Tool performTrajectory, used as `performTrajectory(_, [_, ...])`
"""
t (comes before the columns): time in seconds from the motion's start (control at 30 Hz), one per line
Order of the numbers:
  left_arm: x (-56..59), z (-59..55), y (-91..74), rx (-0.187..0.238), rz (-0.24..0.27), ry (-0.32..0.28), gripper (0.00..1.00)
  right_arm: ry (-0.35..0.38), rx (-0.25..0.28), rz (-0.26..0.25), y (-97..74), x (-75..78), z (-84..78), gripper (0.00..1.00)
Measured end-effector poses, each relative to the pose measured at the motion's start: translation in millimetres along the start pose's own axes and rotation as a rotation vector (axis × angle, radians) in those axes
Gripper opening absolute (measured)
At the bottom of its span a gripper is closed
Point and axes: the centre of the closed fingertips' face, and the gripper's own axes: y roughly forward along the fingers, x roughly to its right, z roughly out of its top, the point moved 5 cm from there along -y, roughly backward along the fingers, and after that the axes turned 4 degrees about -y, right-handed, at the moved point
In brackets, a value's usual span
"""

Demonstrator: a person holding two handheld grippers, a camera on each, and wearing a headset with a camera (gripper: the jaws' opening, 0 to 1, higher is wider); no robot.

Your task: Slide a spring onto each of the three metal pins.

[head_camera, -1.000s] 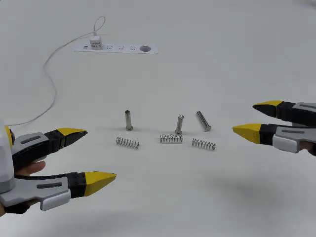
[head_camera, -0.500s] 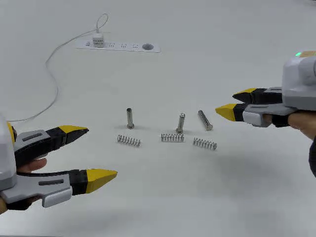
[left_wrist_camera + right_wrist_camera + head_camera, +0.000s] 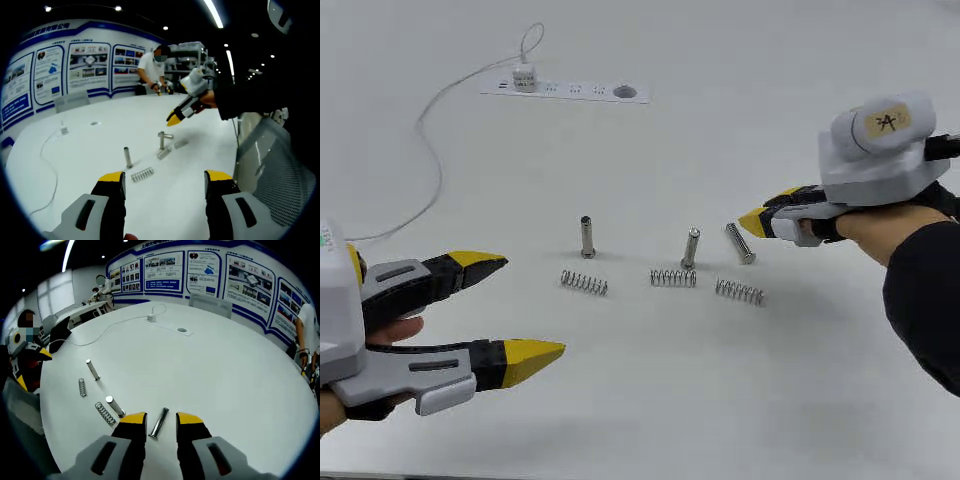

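Observation:
Two metal pins stand upright on the white table, the left pin (image 3: 587, 237) and the middle pin (image 3: 691, 248). A third pin (image 3: 740, 244) lies on its side at the right. In front of each lies a spring: left spring (image 3: 584, 283), middle spring (image 3: 673, 278), right spring (image 3: 739, 291). My right gripper (image 3: 755, 220) hovers at the lying pin's far end, open by a narrow gap. In the right gripper view the lying pin (image 3: 158, 422) sits between the yellow tips of my right gripper (image 3: 161, 419), not clamped. My left gripper (image 3: 515, 308) stays wide open at the near left, holding nothing.
A white power strip (image 3: 565, 90) with a plugged-in charger lies at the back, its cable (image 3: 430, 140) curving down the left side. People stand at another bench (image 3: 152, 75) far behind. Bare tabletop (image 3: 650, 390) lies in front of the springs.
My right gripper has moved left and forward to the lying pin, and its jaws have narrowed. The left gripper has hardly moved. Pins and springs lie as before.

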Motion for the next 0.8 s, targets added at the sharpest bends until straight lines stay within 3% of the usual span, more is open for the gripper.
performTrajectory(0.8, [-4.8,-2.9,-2.4,-0.003,0.021,-0.015,0.63,0.065,-0.163,-0.053,44.4,2.3,-5.6,0.15])
